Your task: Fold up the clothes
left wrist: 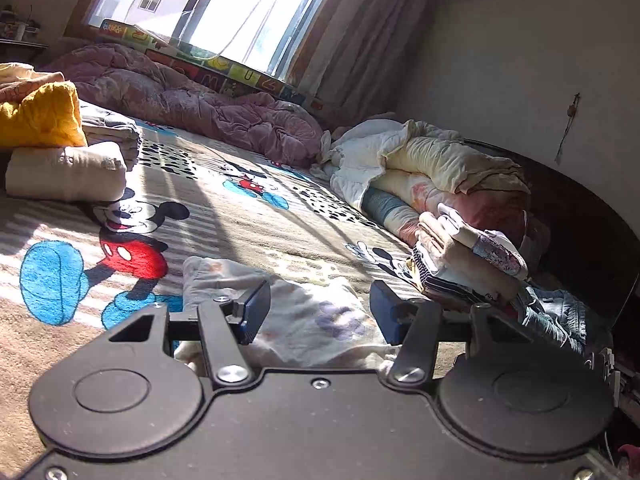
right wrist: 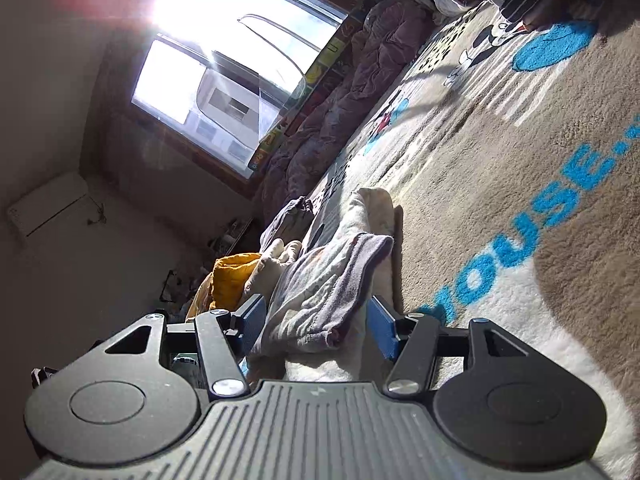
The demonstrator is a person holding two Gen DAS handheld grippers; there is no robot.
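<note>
Both grippers stand apart-jawed over a small garment on the bed.

The left gripper (left wrist: 318, 308) is released, its blue pads clear of the pale printed garment (left wrist: 312, 316) lying flat on the cartoon blanket (left wrist: 224, 216) beneath it. The right gripper (right wrist: 316, 322) is also unclenched; the garment's bunched, grey-edged end (right wrist: 320, 292) lies between its pads, which do not press it. A folded stack (left wrist: 460, 256) sits to the right.
</note>
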